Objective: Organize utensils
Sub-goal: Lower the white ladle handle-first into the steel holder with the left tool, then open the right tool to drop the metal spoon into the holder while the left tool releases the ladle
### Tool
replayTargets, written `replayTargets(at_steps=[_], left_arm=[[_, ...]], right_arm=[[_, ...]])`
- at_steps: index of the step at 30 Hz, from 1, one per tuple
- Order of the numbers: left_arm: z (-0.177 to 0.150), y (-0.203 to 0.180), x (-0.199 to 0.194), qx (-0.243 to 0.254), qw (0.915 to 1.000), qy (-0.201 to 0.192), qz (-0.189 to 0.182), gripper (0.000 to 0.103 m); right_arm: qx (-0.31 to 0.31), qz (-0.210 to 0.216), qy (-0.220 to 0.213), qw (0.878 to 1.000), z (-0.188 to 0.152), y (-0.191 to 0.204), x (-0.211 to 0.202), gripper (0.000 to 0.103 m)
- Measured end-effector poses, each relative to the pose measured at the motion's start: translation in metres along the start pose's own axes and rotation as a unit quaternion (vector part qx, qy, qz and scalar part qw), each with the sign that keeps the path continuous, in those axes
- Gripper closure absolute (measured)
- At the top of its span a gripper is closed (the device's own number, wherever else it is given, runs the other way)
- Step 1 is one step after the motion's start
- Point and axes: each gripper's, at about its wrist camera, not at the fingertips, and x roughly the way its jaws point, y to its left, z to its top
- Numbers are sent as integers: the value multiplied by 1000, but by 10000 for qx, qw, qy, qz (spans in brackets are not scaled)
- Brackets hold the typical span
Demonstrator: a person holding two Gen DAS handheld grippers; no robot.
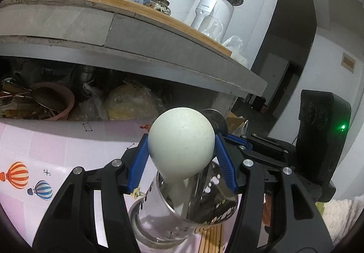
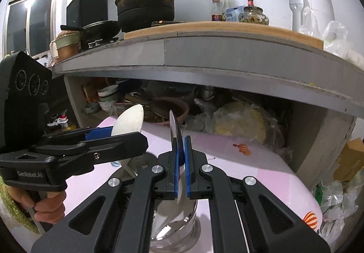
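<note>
A white rice spoon [image 1: 180, 139] stands handle-down in a perforated steel utensil holder [image 1: 147, 214]. My left gripper [image 1: 180, 140] is shut on its round head, one blue pad on each side. In the right wrist view, my right gripper [image 2: 182, 141] is shut on a metal spoon [image 2: 174, 125]. That spoon is seen edge-on, pointing up, with its lower end over the steel holder [image 2: 177, 225]. The left gripper [image 2: 127, 134] with the white spoon [image 2: 130, 118] is just left of it. The metal spoon's bowl [image 1: 213, 116] shows behind the white one, beside the right gripper [image 1: 232, 138].
The holder stands on a pink balloon-print table [image 1: 45, 139]. Wooden chopsticks [image 1: 211, 239] lie beside its base. A grey counter [image 2: 227, 57] overhangs a cluttered shelf with a clay pot [image 1: 56, 102] and plastic bags [image 2: 241, 125]. A hand [image 2: 50, 207] grips the left tool.
</note>
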Motion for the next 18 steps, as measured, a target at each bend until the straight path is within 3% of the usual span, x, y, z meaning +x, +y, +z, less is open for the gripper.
replayTargets(at_steps=[8, 18], left_arm=[[-10, 1, -5, 62, 10000, -4, -13, 48], [-22, -10, -4, 485, 9987, 64, 160, 48]], right_arm=[[-137, 78, 42, 9999, -10, 6, -7, 98], [-395, -10, 251, 9989, -24, 19, -1, 98]])
